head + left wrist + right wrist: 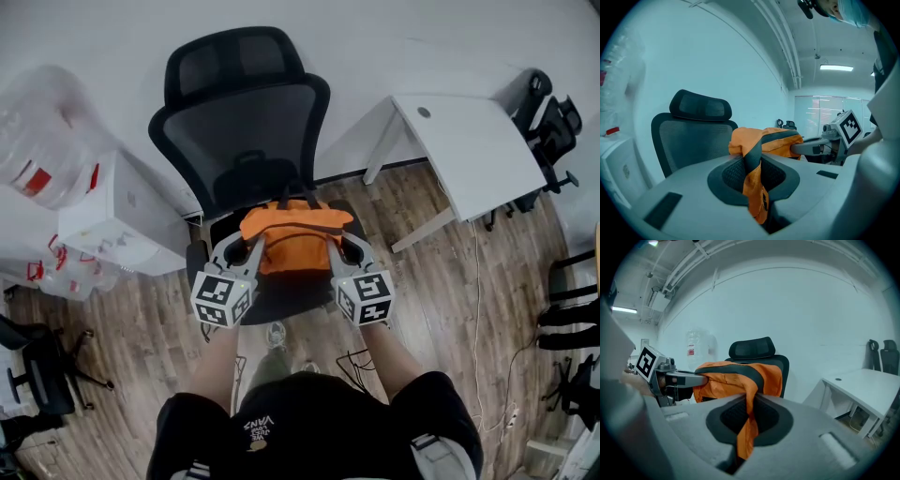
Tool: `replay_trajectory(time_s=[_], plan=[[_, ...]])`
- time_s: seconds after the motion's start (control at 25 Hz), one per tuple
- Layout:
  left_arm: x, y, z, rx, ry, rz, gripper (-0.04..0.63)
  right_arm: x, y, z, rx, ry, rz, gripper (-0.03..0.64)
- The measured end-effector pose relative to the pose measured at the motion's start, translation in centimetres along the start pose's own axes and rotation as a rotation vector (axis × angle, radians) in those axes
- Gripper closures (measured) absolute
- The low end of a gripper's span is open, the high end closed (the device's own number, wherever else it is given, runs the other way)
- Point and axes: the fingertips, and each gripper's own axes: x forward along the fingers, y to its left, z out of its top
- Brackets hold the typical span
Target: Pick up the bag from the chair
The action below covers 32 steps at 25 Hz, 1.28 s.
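Note:
An orange bag [295, 232] with dark straps hangs over the seat of a black mesh office chair [246, 131]. My left gripper [251, 246] is shut on the bag's left edge, and orange cloth with a dark strap [752, 180] is pinched between its jaws. My right gripper [337, 247] is shut on the bag's right edge, with a fold of orange fabric [749, 425] running down between its jaws. The bag [736, 376] stretches between the two grippers, in front of the chair's backrest [759, 352]. The other gripper [829, 140] shows to the right in the left gripper view.
A white desk [469, 150] stands to the right of the chair. White boxes and plastic-wrapped packages [103, 216] are stacked at the left. More black chairs [553, 131] stand at the far right. The floor [450, 281] is wood plank, with cables near my feet.

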Motion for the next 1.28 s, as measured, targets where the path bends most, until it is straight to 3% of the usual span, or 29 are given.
replay_trajectory(time_s=[1.28], plan=[[-5.5, -3.7, 12.0, 0.103, -0.114, -0.055, 0.540, -6.7, 2.2, 11.4, -0.091, -0.139, -0.003, 0.612]])
